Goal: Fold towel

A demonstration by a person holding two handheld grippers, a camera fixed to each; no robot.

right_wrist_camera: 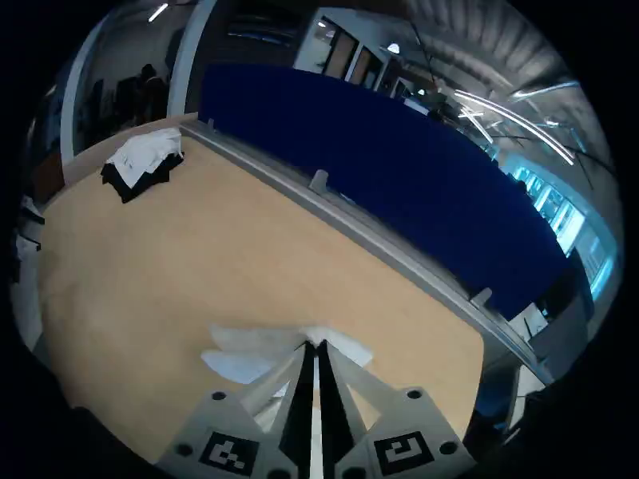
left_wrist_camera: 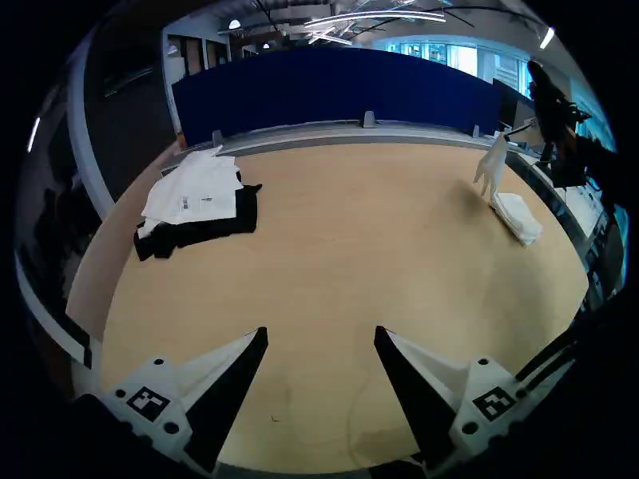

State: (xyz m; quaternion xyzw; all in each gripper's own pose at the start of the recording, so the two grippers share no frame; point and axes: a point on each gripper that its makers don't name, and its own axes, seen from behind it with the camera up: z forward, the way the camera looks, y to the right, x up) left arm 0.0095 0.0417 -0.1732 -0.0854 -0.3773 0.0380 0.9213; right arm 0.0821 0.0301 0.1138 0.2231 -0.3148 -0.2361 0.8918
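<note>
Left gripper view: the left gripper sits at 6 o'clock, its 2 fingers spread wide and holding nothing, with bare table between them. At 10 o'clock, near the table's far edge, lie white and black clothes in a pile. At 2 o'clock lies the white towel, bunched, with a part standing up at its far end. A blue divider runs along the back at 12 o'clock. In the right gripper view the right gripper is at 6 o'clock, its 2 fingers clenched on a fold of the towel, which spreads over the table toward 8 o'clock just past the tips. The clothes lie at 10 o'clock, well apart from it, and the divider crosses from 11 to 3 o'clock.
</note>
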